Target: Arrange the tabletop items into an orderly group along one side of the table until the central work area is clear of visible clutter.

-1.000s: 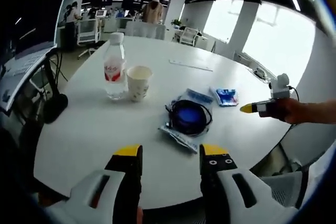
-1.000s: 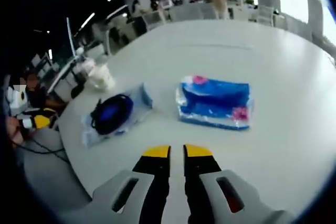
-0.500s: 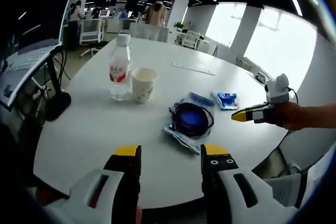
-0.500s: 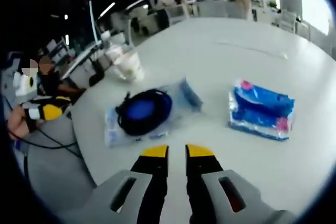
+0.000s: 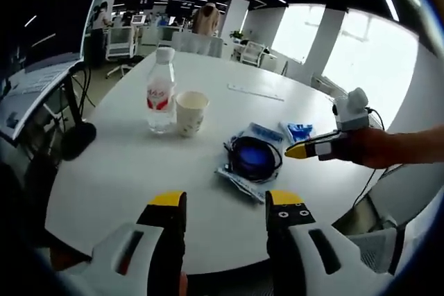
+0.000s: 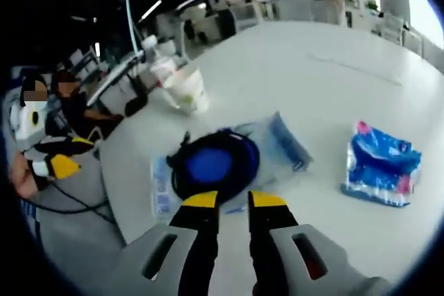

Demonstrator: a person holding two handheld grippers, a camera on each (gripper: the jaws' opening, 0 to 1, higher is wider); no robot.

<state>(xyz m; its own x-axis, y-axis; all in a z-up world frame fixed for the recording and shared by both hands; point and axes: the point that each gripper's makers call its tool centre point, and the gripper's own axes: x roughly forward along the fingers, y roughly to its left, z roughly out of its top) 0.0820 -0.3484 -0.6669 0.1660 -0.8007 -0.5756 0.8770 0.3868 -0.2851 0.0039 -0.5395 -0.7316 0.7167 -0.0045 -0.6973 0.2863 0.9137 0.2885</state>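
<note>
The right gripper (image 6: 233, 199) has been closing in on the bagged blue cable coil (image 6: 215, 163), jaws narrowly parted and empty. The left gripper (image 5: 225, 206) is hovering wide open, empty, at the table (image 5: 111, 171) edge. Judging ahead, pinching the bag's edge beats grabbing the coil. The water bottle (image 5: 160, 90) is showing a red label, unreadable; the paper cup (image 5: 190, 111) is standing beside it, the blue packet (image 6: 381, 164) apart.
</note>
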